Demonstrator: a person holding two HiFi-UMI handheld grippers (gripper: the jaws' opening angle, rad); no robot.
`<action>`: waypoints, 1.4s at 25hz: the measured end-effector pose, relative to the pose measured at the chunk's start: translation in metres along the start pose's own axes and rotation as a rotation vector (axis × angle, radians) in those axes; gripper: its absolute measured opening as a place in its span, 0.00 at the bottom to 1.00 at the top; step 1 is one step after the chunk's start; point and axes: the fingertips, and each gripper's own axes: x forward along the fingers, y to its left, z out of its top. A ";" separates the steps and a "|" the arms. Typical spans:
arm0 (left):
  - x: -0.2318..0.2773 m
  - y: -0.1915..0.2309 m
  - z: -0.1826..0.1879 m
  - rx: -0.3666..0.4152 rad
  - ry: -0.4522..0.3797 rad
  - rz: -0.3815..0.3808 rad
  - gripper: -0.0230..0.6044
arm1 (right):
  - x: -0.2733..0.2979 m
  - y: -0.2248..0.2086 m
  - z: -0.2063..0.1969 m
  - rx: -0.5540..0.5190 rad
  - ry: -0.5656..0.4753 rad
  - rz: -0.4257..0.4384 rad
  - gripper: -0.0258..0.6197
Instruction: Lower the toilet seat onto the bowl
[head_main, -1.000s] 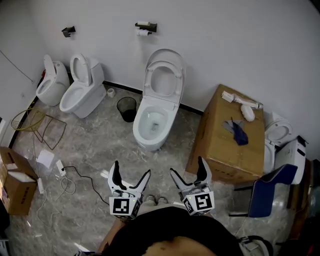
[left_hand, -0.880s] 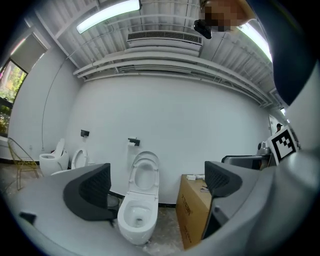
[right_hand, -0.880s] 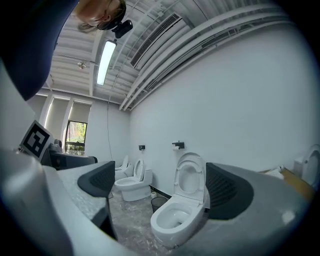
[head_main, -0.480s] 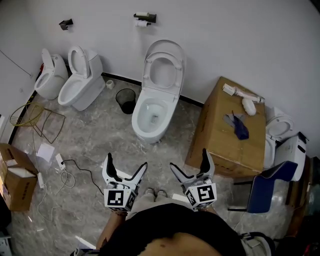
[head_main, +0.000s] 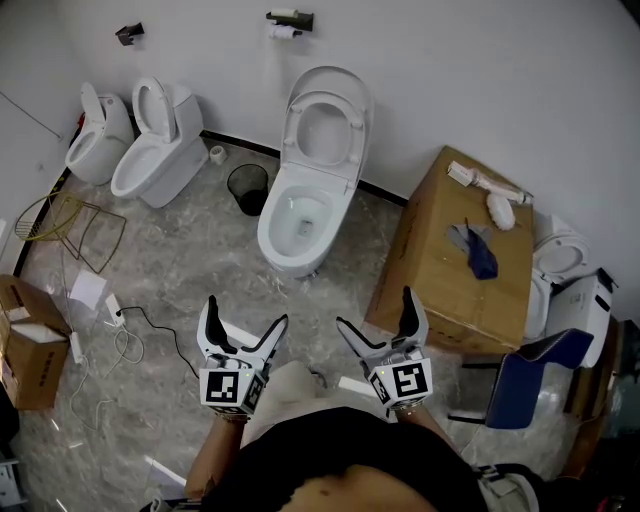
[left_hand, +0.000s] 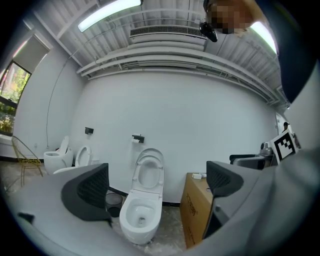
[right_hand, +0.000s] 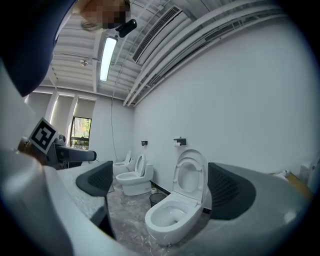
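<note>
A white toilet stands against the far wall with its seat (head_main: 324, 128) and lid raised upright above the open bowl (head_main: 295, 225). Both grippers hang close to my body, well short of it. My left gripper (head_main: 243, 320) and right gripper (head_main: 377, 318) point level at the toilet. Their jaws have just been opening and are now spread wide with nothing between them. In the left gripper view the seat (left_hand: 150, 172) and bowl (left_hand: 140, 218) show far off between the pads of the left gripper (left_hand: 157, 185). In the right gripper view the right gripper (right_hand: 160, 187) frames the seat (right_hand: 190, 176).
A large cardboard box (head_main: 460, 260) stands right of the toilet, a black waste bin (head_main: 246, 188) left of it. Two more toilets (head_main: 155, 155) sit at the far left. A wire rack (head_main: 70, 225), cables (head_main: 130, 340), a small box (head_main: 25, 345) and a blue chair (head_main: 530, 385) are on the floor.
Both grippers' jaws have spread wider. The toilet now sits higher in the head view, and the left gripper has drifted left in it. My knee shows between the grippers.
</note>
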 end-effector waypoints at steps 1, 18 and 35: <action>0.003 0.000 0.002 0.006 -0.005 0.002 0.95 | 0.002 -0.004 0.000 -0.007 0.000 0.004 0.93; 0.113 0.040 0.010 0.022 -0.013 0.007 0.96 | 0.101 -0.068 0.003 -0.025 -0.013 -0.031 0.93; 0.339 0.120 0.031 0.047 0.031 -0.166 0.95 | 0.306 -0.173 0.002 -0.066 0.008 -0.117 0.93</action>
